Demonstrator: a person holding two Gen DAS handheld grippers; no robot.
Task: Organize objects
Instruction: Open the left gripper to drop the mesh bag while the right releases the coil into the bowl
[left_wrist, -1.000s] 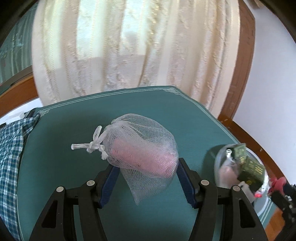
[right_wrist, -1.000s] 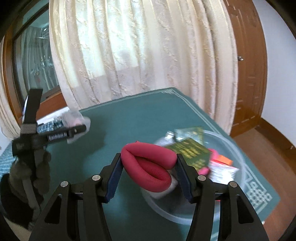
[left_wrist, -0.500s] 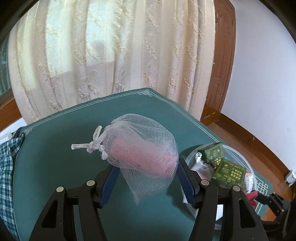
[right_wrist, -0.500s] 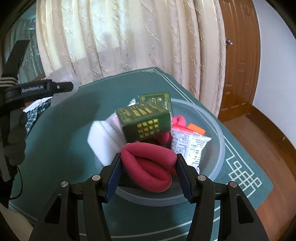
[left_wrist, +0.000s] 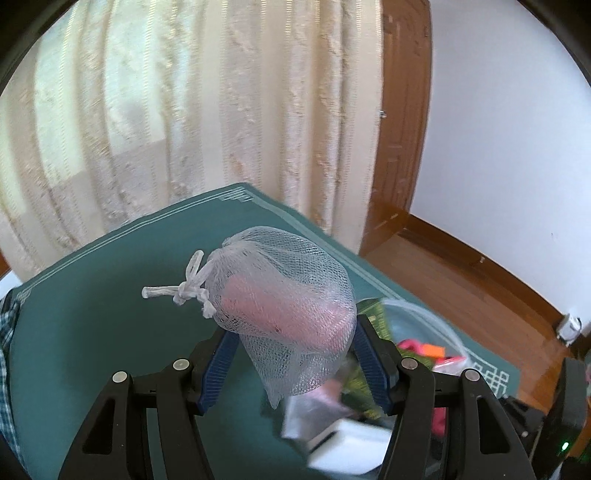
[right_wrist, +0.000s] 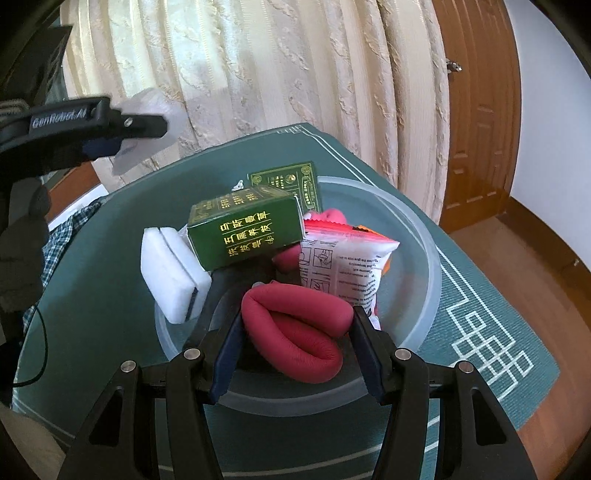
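Red foam roll (right_wrist: 295, 325) sits clamped in our right gripper (right_wrist: 297, 328), above the near side of the clear bowl (right_wrist: 424, 258). We lower it before letting go. Our left gripper (left_wrist: 291, 354) grips the mesh bag (left_wrist: 284, 314) left of the bowl, waiting.

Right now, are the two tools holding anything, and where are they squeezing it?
Yes. The left tool squeezes the sides of a white mesh bag with something pink inside. The right tool squeezes a folded red foam tube at its ends.
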